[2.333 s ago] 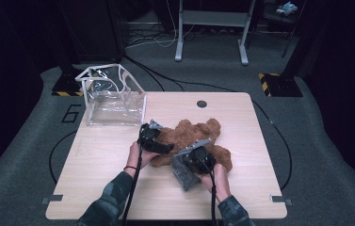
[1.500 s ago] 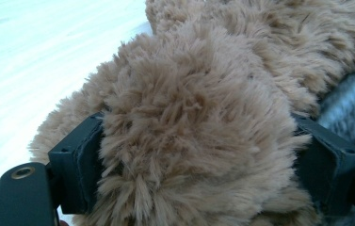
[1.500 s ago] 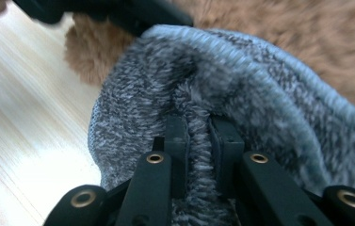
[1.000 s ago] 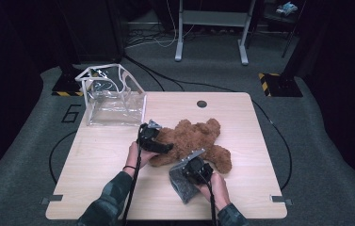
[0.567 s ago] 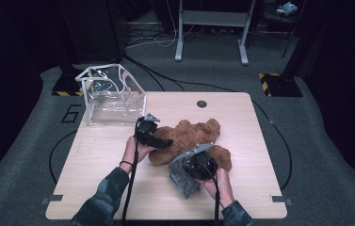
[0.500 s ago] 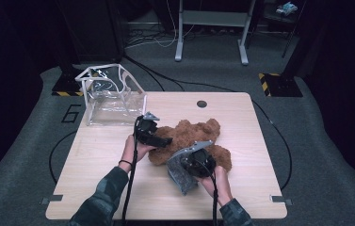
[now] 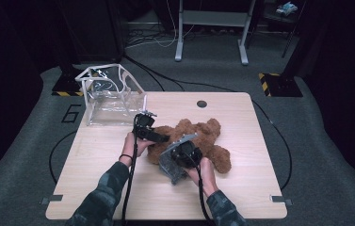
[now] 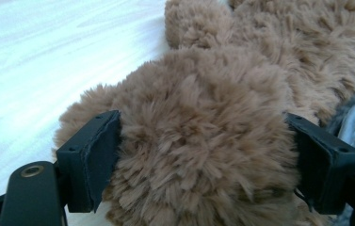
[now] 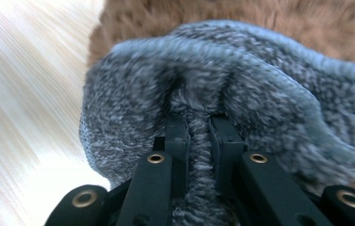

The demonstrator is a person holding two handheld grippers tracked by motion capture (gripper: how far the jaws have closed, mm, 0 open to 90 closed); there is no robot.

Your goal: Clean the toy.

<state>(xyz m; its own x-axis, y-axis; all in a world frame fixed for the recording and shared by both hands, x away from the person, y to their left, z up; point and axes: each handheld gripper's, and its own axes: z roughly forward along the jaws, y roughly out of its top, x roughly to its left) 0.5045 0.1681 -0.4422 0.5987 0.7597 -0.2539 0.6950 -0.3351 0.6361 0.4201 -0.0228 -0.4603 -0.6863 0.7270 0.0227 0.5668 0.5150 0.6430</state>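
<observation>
1. High view puts the brown plush teddy bear (image 7: pixel 198 141) lying on the pale wooden table (image 7: pixel 100 160), right of the clear plastic box with white edges (image 7: pixel 107 96), with both of the person's hands on it.
2. Left gripper (image 8: pixel 203 146) has its jaws set wide around a rounded furry limb of the bear, the pads pressing into the fur on both sides; they have just been closing a little onto it.
3. Right gripper (image 9: pixel 198 136) is clenched on a fold of the grey knitted fabric piece (image 9: pixel 241 89), which lies against the bear's lower body.
4. To do this step well, I judge the left grip should stay firm and steady the limb while the right draws the fabric along it slowly, keeping the fold deep between the pads so the knit does not slip out.
5. Fur compresses easily, so a light pinch risks losing the limb.
6. Hard to make out: which limb is held, what garment the grey piece is, and whether its opening faces the limb.
7. The bear's face is hidden by hands and grippers from above.
</observation>
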